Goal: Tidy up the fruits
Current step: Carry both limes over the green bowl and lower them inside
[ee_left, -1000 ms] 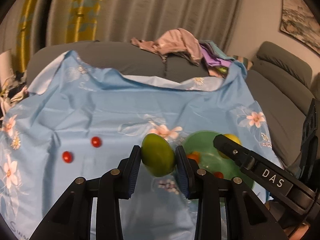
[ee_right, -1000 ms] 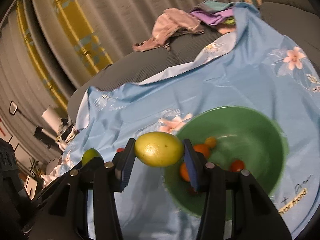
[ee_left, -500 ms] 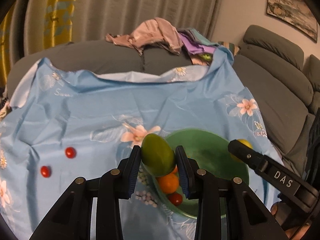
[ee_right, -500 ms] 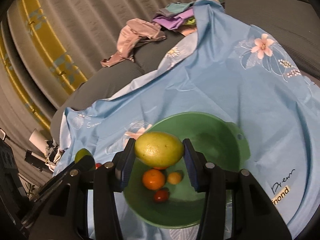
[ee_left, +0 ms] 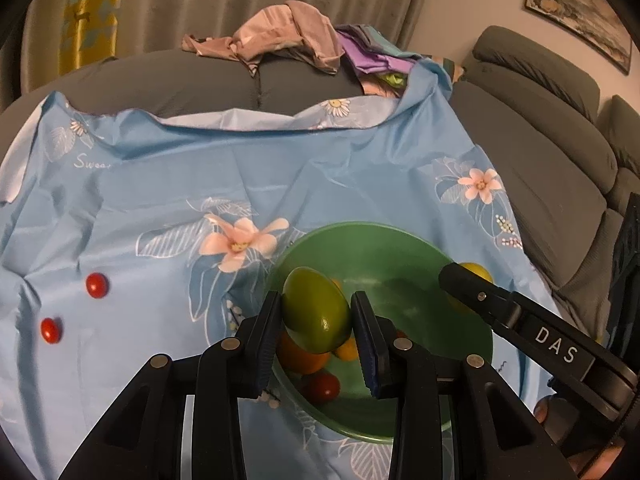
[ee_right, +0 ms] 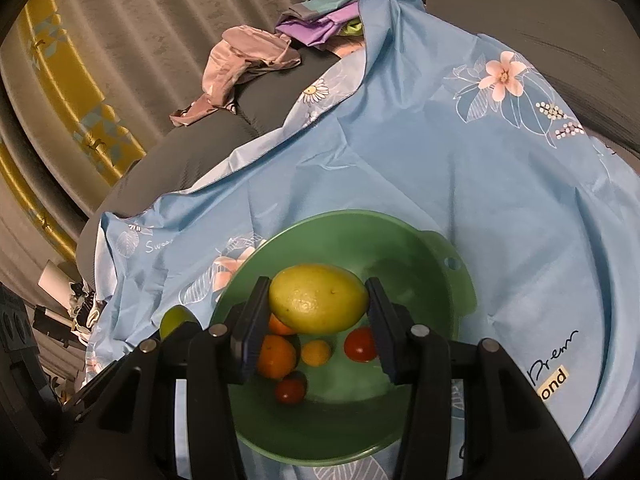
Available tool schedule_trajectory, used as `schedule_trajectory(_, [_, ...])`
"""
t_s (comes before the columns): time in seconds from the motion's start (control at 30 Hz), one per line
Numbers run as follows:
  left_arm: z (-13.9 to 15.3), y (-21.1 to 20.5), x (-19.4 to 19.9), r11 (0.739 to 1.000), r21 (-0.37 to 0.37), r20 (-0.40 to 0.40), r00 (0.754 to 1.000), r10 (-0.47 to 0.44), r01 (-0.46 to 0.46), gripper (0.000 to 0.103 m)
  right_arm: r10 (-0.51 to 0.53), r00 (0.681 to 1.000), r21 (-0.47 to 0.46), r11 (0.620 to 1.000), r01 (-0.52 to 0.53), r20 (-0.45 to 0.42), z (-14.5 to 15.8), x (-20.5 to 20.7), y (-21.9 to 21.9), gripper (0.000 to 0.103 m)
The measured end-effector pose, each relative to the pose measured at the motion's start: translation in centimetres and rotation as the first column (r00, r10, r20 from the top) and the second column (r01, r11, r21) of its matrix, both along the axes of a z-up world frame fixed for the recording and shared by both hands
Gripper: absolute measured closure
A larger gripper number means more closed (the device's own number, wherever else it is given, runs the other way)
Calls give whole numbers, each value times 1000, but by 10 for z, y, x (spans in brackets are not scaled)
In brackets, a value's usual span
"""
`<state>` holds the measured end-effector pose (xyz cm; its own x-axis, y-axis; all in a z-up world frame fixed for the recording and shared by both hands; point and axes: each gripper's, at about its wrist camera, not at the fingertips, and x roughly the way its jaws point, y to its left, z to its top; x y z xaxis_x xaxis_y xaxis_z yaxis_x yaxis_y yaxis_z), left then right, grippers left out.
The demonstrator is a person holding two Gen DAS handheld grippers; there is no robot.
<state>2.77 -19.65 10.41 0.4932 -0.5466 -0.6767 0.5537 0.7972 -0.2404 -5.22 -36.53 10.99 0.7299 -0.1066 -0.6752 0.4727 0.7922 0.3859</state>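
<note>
My left gripper (ee_left: 316, 322) is shut on a green fruit (ee_left: 316, 310) and holds it above the near left part of the green bowl (ee_left: 404, 240). My right gripper (ee_right: 318, 310) is shut on a yellow lemon (ee_right: 318, 298) and holds it above the middle of the same bowl (ee_right: 400, 240). The bowl holds oranges (ee_right: 276, 356), a small yellow fruit (ee_right: 316, 353) and red tomatoes (ee_right: 360, 344). Two red tomatoes (ee_left: 97, 285) (ee_left: 51, 330) lie on the blue cloth at the left. The right gripper also shows in the left wrist view (ee_left: 472, 286).
The blue floral cloth (ee_left: 280, 168) covers a grey sofa. A pile of clothes (ee_left: 296, 40) lies on the sofa back beyond the cloth. Grey sofa cushions (ee_left: 552, 160) rise at the right.
Both grippers have moved with their fruits from beside the bowl to over it. The bowl and its fruits now lie directly beneath both.
</note>
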Motion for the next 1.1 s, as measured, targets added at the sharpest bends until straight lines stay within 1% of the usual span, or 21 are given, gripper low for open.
schedule_trajectory(0.67, [-15, -17, -3, 999, 17, -48, 998, -49, 49, 68, -28, 998, -10, 1000, 27, -55, -11, 2, -8, 55])
schedule_trajectory(1.1, [-19, -21, -4, 997, 27, -59, 996, -72, 74, 68, -34, 996, -24, 999, 32, -87, -16, 4, -11, 55])
